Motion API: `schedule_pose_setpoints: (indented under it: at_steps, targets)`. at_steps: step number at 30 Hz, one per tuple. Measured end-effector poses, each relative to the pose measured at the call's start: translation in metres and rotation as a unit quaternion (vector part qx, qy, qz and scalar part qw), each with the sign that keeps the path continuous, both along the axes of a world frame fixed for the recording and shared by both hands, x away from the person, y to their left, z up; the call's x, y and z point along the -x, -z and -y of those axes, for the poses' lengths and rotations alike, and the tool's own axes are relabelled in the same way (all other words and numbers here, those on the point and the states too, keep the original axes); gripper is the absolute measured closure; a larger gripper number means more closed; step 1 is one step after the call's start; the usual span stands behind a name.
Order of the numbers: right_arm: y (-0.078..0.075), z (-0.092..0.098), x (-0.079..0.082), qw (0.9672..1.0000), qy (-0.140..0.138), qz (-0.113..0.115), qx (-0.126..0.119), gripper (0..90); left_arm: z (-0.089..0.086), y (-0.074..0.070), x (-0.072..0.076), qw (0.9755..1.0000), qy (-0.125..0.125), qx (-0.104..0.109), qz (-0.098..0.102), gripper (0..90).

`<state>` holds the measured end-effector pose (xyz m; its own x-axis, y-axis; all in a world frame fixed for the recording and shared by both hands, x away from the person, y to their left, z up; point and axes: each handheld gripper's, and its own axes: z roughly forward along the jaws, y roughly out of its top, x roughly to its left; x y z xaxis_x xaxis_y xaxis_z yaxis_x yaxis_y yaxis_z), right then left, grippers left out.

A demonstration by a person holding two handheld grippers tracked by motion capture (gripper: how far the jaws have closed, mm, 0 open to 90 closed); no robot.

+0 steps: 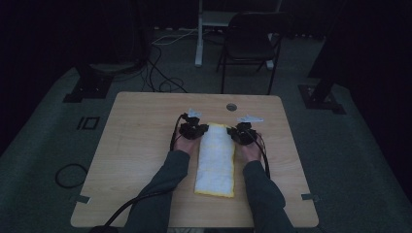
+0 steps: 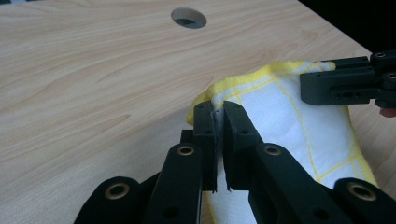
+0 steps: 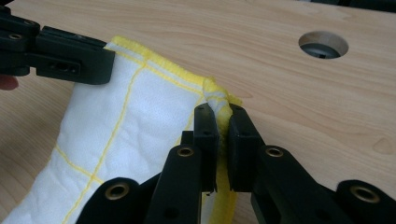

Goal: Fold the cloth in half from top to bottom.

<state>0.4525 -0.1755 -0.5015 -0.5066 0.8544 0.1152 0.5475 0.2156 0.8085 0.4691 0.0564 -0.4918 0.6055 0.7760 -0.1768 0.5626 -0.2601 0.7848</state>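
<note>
A white quilted cloth with yellow stitching and a yellow hem lies lengthwise on the light wooden table. At its far corners, the left gripper and the right gripper each pinch the hem, jaws nearly closed. Beyond sits a round cable hole.

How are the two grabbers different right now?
The left gripper pinches the cloth's far left corner; the right gripper pinches its far right corner. The left gripper comes in from the cloth's left side, the right gripper from its right. Both are shut on the yellow-edged cloth, low over the table.
</note>
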Motion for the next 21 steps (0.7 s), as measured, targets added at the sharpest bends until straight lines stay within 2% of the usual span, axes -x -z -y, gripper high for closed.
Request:
schedule_pose_setpoints:
  at_steps: [8,10,21]
  targets:
    - [-0.006,0.002,0.002,0.9999,-0.001,0.012,0.0,84.7,0.001,-0.007,0.002,0.9999,0.003,0.008,0.007,85.7]
    - [-0.008,0.003,0.003,0.9999,-0.002,0.014,0.0,84.7,0.0,-0.009,0.003,0.9998,0.003,0.017,0.007,85.7]
    - [-0.018,0.005,0.011,0.9996,-0.008,0.028,0.0,84.7,-0.003,-0.017,0.01,0.9993,0.008,0.035,0.013,85.7]
